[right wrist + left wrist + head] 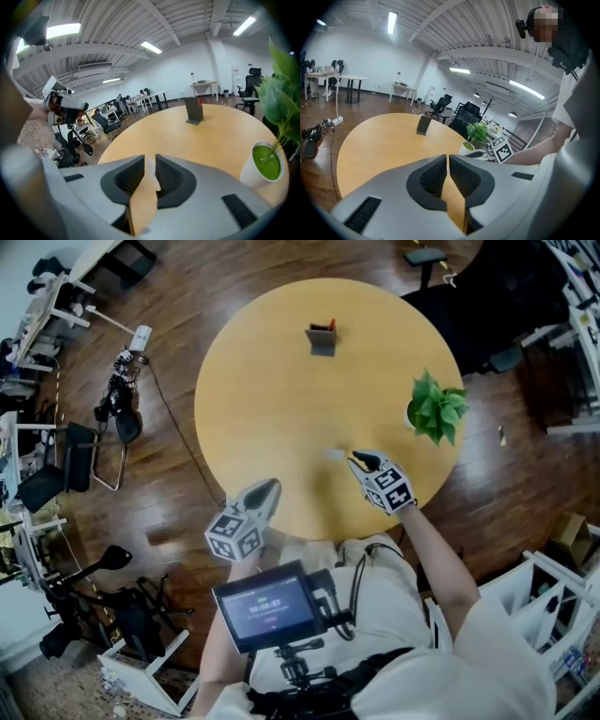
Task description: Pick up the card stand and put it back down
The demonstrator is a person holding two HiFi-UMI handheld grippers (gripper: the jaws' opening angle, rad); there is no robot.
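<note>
**Kid:** Two grippers are showing. What is the left gripper (447, 161) doing?

**Friend:** Its jaws are pressing together, and nothing is sitting between them. It is hanging over the near edge of the tabletop (262, 409).

**Kid:** And the right gripper (149, 164)?

**Friend:** Its jaws are standing a little bit apart, with just a narrow gap, and it is holding nothing. It is hanging over the tabletop too. A green plant (434, 407) in a white pot is sitting near it, on its right.

**Kid:** Where is the card stand (322, 338) sitting?

**Friend:** It is standing upright on the far side of the tabletop, well apart from both grippers. Something small and red is showing at its top edge.
</note>
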